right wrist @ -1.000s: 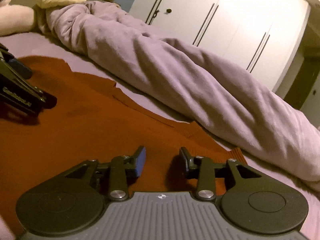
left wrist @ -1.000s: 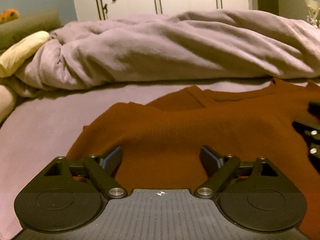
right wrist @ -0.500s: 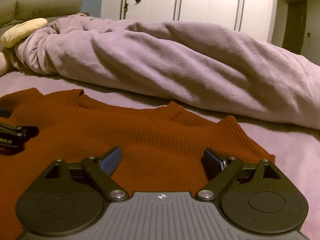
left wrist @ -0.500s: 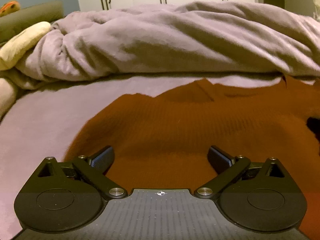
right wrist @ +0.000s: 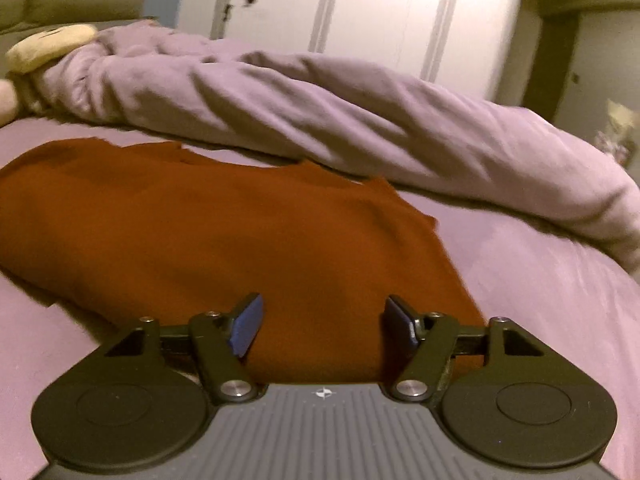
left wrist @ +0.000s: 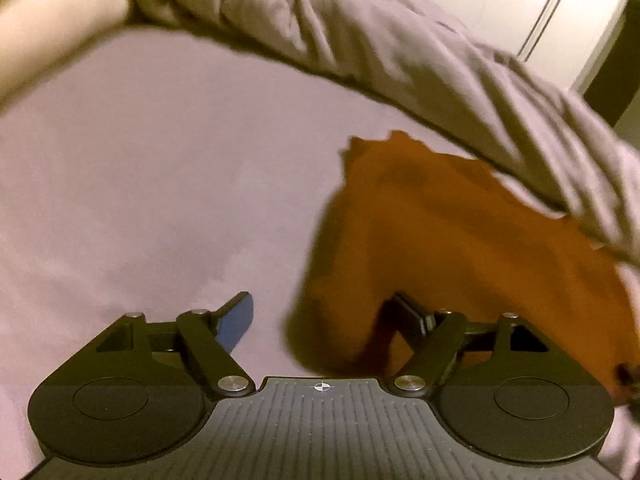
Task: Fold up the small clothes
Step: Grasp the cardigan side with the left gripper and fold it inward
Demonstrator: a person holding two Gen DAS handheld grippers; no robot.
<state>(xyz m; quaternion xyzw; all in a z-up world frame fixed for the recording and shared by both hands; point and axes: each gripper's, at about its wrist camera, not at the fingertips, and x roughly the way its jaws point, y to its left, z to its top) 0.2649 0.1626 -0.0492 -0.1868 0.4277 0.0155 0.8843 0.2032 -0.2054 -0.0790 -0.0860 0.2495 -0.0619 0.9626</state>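
- We have the rust-brown sweater (right wrist: 208, 232) lying on the bed (right wrist: 540, 280), spread mostly flat, with the rumpled lilac duvet (right wrist: 360, 120) heaped just behind it and the white wardrobe (right wrist: 360, 20) beyond.
- Our left gripper (left wrist: 328, 320) sits at the sweater's edge. Its jaws are apart and closing, one finger over bare sheet and the other beside a raised fold of knit, so cloth lies partly between them but the pads do not press on it.
- Our right gripper (right wrist: 322, 326) hovers low over the near hem, jaws apart and closing too. The sweater lies under the gap, and nothing is pinched yet.
- Risk one: the left jaws could close on only a sliver of the edge, because the fold sits off to one side of the gap. We judge that such a thin bite would slip once we lift.
- Risk two: a finger pressed into the soft bed could catch the sheet together with the knit, dragging the bedding along.
- Risk three: the two grippers may bite at uneven points on the hem, so the fold would come out skewed.
- Risk four: the left view is blurred, so we cannot tell exactly how the edge lies.
- Risk five: carrying the fold too far back could bring it against the duvet.
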